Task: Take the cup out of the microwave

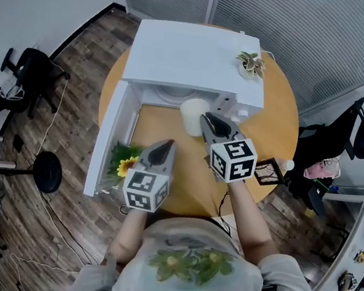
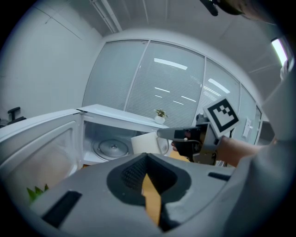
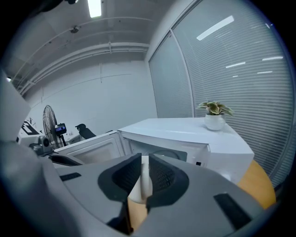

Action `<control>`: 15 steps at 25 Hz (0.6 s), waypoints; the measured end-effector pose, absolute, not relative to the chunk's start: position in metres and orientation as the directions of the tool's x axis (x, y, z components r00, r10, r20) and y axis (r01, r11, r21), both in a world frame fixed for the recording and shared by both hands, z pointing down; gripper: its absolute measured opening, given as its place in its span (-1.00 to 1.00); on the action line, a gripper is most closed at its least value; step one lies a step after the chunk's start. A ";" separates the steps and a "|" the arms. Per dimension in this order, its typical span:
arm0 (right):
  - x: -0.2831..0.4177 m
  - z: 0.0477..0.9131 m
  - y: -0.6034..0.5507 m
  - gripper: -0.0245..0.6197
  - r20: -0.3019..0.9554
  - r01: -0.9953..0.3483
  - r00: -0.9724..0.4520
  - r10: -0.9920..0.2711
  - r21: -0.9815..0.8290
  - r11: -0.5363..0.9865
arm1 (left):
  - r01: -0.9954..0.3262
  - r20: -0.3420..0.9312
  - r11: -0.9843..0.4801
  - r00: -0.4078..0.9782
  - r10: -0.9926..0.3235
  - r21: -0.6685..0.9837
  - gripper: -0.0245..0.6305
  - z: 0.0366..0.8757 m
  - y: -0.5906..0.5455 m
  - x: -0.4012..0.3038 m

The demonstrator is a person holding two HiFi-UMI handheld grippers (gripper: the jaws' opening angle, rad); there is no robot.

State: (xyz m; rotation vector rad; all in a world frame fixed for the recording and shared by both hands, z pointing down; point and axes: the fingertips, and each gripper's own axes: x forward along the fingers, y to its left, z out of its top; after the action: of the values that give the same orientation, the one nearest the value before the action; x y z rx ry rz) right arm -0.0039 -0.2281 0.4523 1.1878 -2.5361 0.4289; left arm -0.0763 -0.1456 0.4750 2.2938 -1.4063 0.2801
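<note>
White and boxy, the microwave [image 1: 193, 63] stands on the round wooden table [image 1: 278, 121], its door [image 1: 106, 141] swung wide open to its left side. The cup [image 1: 194, 116], pale and plain, hangs just outside the microwave's mouth, clear of the table. The right tongs [image 1: 210, 122] are clenched on it, and the right gripper view shows its wall pinched between the two dark pads. The left tongs [image 1: 163, 149] sit in front of the microwave near the open door, their tips pressed together with nothing between them. Inside the microwave lies the glass turntable [image 2: 112, 148]. A small potted plant [image 1: 251, 64] rests on top of the microwave, and yellow flowers [image 1: 125, 161] lie beside its door.
</note>
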 end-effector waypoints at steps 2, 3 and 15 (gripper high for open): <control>0.001 0.445 -0.222 -0.73 0.390 -0.779 -0.611 -0.689 -0.142 0.611 | -0.884 0.384 -0.392 0.464 -0.798 0.254 -0.92 0.473 -0.145 -0.077; 0.003 0.442 -0.219 -0.73 0.387 -0.780 -0.611 -0.690 -0.143 0.610 | -0.884 0.382 -0.393 0.464 -0.799 0.253 -0.92 0.472 -0.145 -0.078; 0.031 0.425 -0.189 -0.73 0.380 -0.790 -0.602 -0.703 -0.157 0.592 | -0.872 0.378 -0.425 0.489 -0.786 0.243 -0.92 0.467 -0.141 -0.072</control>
State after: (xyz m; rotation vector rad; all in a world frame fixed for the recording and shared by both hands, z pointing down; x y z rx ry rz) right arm 0.0305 -0.1886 0.4246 1.2237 -2.5457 0.4526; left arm -0.0721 -0.1410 0.4668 2.3339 -1.3779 0.2895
